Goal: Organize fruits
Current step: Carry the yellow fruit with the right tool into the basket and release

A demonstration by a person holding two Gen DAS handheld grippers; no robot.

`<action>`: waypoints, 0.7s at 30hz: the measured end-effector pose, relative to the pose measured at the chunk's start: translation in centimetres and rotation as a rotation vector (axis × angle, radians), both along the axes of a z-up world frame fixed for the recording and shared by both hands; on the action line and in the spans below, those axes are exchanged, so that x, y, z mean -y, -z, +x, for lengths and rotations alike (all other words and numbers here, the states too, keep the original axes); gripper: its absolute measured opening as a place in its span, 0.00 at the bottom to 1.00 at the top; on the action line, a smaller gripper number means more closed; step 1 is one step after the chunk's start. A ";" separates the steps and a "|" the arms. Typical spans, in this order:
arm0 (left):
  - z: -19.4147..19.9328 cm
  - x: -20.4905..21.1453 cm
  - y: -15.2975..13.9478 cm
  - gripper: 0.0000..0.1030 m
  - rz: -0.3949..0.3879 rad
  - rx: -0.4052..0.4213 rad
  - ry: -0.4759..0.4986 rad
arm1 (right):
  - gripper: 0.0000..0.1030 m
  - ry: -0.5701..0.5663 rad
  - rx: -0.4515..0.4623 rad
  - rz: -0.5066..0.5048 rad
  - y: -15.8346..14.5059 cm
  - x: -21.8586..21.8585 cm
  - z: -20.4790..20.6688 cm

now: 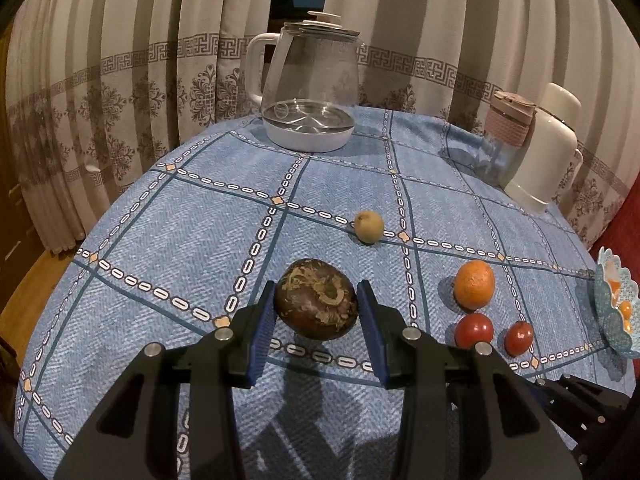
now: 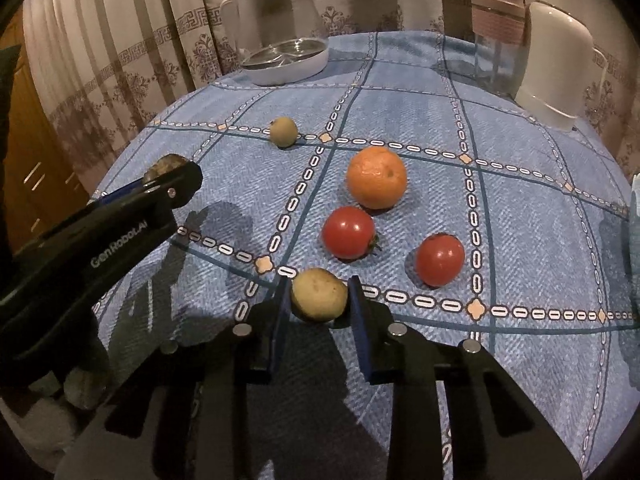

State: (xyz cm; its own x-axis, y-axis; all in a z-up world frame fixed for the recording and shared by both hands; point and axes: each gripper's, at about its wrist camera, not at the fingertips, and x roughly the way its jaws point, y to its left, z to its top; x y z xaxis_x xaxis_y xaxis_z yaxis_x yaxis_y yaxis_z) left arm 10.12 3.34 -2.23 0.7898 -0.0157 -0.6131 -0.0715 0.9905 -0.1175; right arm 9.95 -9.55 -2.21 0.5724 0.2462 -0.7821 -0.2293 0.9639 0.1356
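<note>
Left wrist view: oranges (image 1: 624, 309) in blue basket (image 1: 614, 320)

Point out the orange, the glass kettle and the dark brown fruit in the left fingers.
orange (image 2: 376, 177): right wrist view, middle of its peel.
glass kettle (image 1: 310, 76): left wrist view, on the clear glass body.
dark brown fruit (image 1: 315, 298): left wrist view, top face between the fingers.

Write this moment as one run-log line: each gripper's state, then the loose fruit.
left gripper: shut on brown fruit | right gripper: shut on yellow fruit | loose: orange, two tomatoes, small green fruit
</note>
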 end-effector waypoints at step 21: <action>-0.2 0.5 0.1 0.39 0.009 -0.001 0.024 | 0.29 0.062 0.069 -0.047 -2.3 0.8 -1.6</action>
State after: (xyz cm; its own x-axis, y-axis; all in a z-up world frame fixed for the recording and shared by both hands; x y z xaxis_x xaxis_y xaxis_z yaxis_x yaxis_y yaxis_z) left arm 9.97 2.86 -2.34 0.7889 -0.0293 -0.6138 -0.0474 0.9930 -0.1083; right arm 8.31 -10.36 0.07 0.6381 0.1726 -0.7504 -0.1766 0.9814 0.0755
